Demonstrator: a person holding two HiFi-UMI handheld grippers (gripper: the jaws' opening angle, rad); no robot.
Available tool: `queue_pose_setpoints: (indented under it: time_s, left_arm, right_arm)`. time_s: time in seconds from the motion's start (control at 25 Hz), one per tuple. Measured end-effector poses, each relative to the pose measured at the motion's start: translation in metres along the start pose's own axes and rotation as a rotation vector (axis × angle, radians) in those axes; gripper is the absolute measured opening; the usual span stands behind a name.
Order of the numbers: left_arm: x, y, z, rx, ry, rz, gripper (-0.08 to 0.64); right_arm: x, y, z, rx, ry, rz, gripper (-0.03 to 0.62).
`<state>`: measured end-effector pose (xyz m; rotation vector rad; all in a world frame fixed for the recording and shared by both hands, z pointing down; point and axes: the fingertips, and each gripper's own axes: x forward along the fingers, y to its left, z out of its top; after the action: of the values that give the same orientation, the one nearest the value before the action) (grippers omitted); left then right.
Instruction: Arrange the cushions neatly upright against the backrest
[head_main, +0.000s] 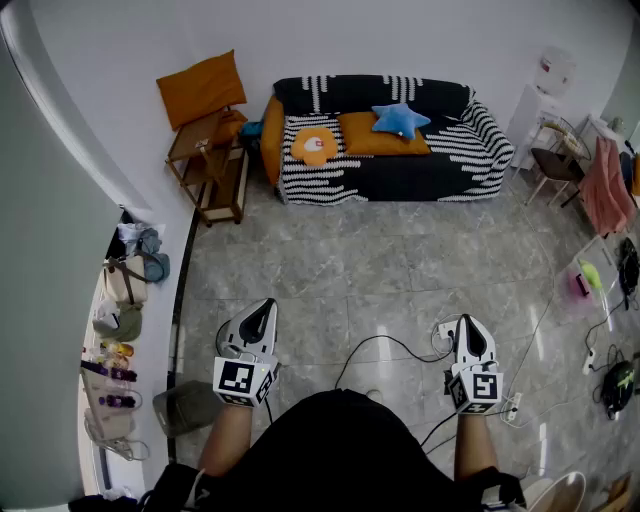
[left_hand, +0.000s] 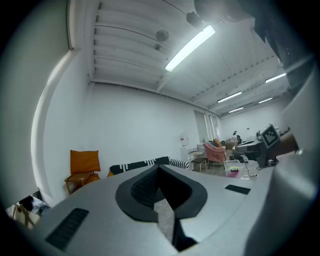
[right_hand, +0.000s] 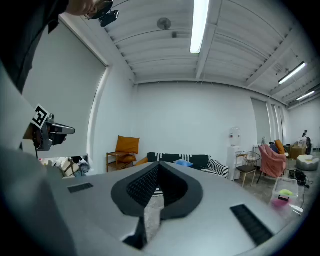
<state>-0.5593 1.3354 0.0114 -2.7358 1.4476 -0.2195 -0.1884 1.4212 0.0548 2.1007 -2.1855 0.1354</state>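
Observation:
Across the room stands a sofa (head_main: 470, 150) with a black-and-white striped cover. On its seat lie a flat orange cushion (head_main: 362, 138), a blue star-shaped cushion (head_main: 400, 120) on top of it, and a round orange-and-white cushion (head_main: 315, 147). Another orange cushion (head_main: 272, 130) leans at the sofa's left arm. My left gripper (head_main: 265, 306) and right gripper (head_main: 469, 322) are held level over the floor, far from the sofa, both shut and empty. The right gripper view shows the sofa (right_hand: 200, 161) and the blue cushion (right_hand: 184, 163) beyond the shut jaws.
An orange cushion (head_main: 202, 88) stands on a wooden chair (head_main: 210, 160) left of the sofa. A water dispenser (head_main: 553, 72), chairs (head_main: 556, 165) and a pink cloth (head_main: 604, 185) fill the right side. Cables and a power strip (head_main: 514, 408) lie near my feet. Bags (head_main: 125, 280) line the left wall.

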Motion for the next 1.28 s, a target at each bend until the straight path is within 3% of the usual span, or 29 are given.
queue_pose_setpoints:
  time_s: [0.32,0.52,0.72,1.0,1.28]
  left_arm:
    - [0.001,0.001,-0.004,-0.036,-0.005,0.027,0.015]
    - [0.013,-0.018,-0.006,-0.040,-0.003,-0.004,0.017]
    - [0.037,-0.027,-0.019,-0.116,0.016,0.022,0.016]
    - [0.065,-0.072,-0.004,-0.136,-0.011,0.010,0.017]
    - [0.070,-0.092,-0.010,-0.158,-0.004,0.046,0.017]
  right_arm:
    - [-0.003,-0.018,0.001,0.024,-0.022,-0.034,0.026]
    - [-0.001,-0.016,-0.002,0.055,-0.030,0.001,0.026]
    - [0.019,-0.001,-0.003,-0.079,0.006,0.026,0.028]
    - [0.010,-0.031,0.025,-0.021,-0.115,0.037,0.029]
    - [0.009,-0.096,-0.017,0.156,-0.066,0.012,0.034]
